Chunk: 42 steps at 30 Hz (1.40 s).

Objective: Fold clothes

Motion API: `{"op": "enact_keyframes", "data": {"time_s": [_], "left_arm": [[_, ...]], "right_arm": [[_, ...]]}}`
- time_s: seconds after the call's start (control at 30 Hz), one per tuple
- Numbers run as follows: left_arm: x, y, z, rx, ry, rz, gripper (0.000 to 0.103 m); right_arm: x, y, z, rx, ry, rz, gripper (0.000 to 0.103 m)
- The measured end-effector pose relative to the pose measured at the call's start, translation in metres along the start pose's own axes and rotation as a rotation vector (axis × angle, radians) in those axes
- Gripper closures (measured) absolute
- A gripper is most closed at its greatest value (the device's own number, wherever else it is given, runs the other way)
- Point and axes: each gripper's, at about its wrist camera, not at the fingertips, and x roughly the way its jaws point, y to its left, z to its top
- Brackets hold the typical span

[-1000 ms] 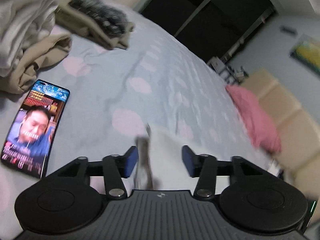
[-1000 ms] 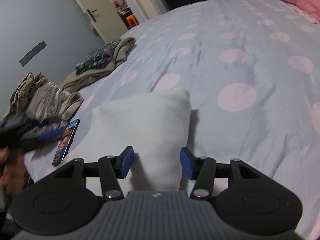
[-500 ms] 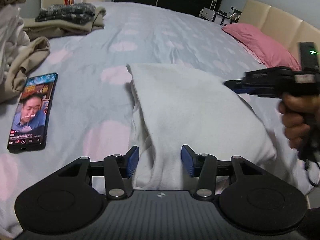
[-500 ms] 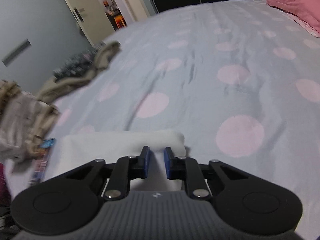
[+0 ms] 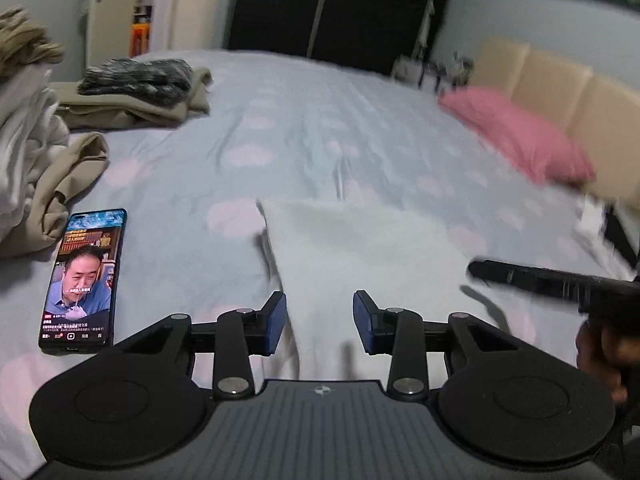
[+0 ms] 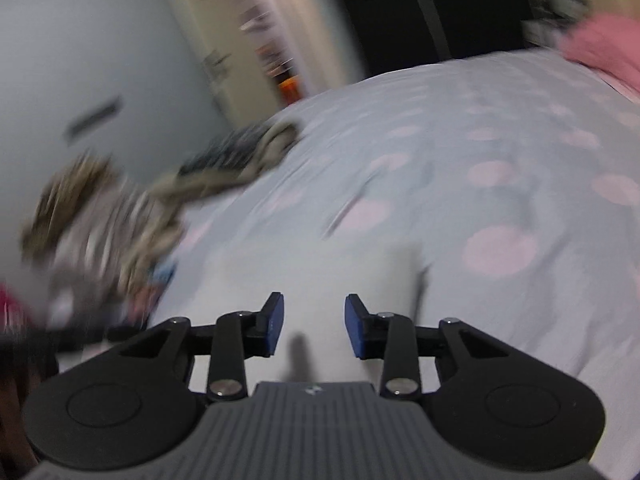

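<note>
A folded white garment (image 5: 360, 256) lies on the light blue, pink-dotted bed cover (image 5: 320, 140). My left gripper (image 5: 320, 326) hovers over its near edge. Its jaws are closing, the cloth lies under the gap and the blue pads do not press on it. At the right of the left wrist view, a hand (image 5: 604, 352) holds my right gripper (image 5: 520, 276) over the garment's right side. The right wrist view is blurred by motion. There my right gripper (image 6: 314, 330) is opening above the white garment (image 6: 320, 272) with nothing pinched.
A lit phone (image 5: 84, 276) lies on the cover to the left. Behind it sits a pile of unfolded beige and white clothes (image 5: 36, 160), and farther back a folded stack (image 5: 136, 92). A pink pillow (image 5: 516, 136) rests by the cream headboard (image 5: 560, 92) at the right.
My left gripper rolled level, drew back to the garment's near edge and narrowed a little. My right gripper nearly shut at the garment's edge, then opened again and swung quickly, which blurs its view.
</note>
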Motion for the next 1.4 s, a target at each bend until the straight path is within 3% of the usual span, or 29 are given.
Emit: {"op": "enact_keyframes", "data": {"time_s": [0.1, 0.13, 0.17, 0.33, 0.47, 0.6, 0.77, 0.9, 1.03, 1.17, 1.4], "left_arm": [[0.013, 0.013, -0.016, -0.023, 0.07, 0.046, 0.071], [0.013, 0.02, -0.021, -0.047, 0.076, 0.044, 0.069], [0.011, 0.026, -0.024, -0.072, 0.072, 0.043, 0.069], [-0.011, 0.023, -0.012, -0.058, 0.008, 0.088, 0.064], [-0.03, 0.021, -0.003, -0.05, -0.031, 0.132, 0.064], [-0.035, 0.031, -0.005, -0.127, -0.013, 0.017, 0.062], [-0.024, 0.04, 0.004, -0.215, 0.033, -0.098, 0.045], [0.003, 0.049, 0.016, -0.257, 0.12, -0.193, 0.042], [0.033, 0.053, 0.022, -0.234, 0.18, -0.208, 0.042], [0.057, 0.063, 0.017, -0.287, 0.223, -0.221, 0.042], [0.076, 0.07, 0.007, -0.363, 0.21, -0.295, 0.042]], "right_arm": [[-0.005, 0.014, -0.031, -0.161, -0.009, -0.056, 0.064], [-0.012, 0.01, -0.036, -0.159, -0.022, -0.059, 0.063], [-0.019, 0.005, -0.042, -0.154, -0.036, -0.06, 0.056], [-0.042, -0.032, -0.035, 0.043, -0.036, -0.138, 0.054], [-0.053, -0.036, -0.027, 0.13, -0.045, -0.152, 0.052], [-0.055, -0.026, -0.019, 0.148, -0.011, -0.175, 0.044], [-0.047, -0.01, -0.013, 0.149, 0.054, -0.145, 0.027], [-0.044, -0.005, -0.008, 0.152, 0.066, -0.122, 0.022], [-0.035, -0.012, 0.0, 0.187, 0.076, -0.104, 0.021], [-0.023, -0.025, 0.007, 0.224, 0.101, -0.089, 0.02], [0.004, -0.036, 0.016, 0.208, 0.146, -0.066, 0.02]]}}
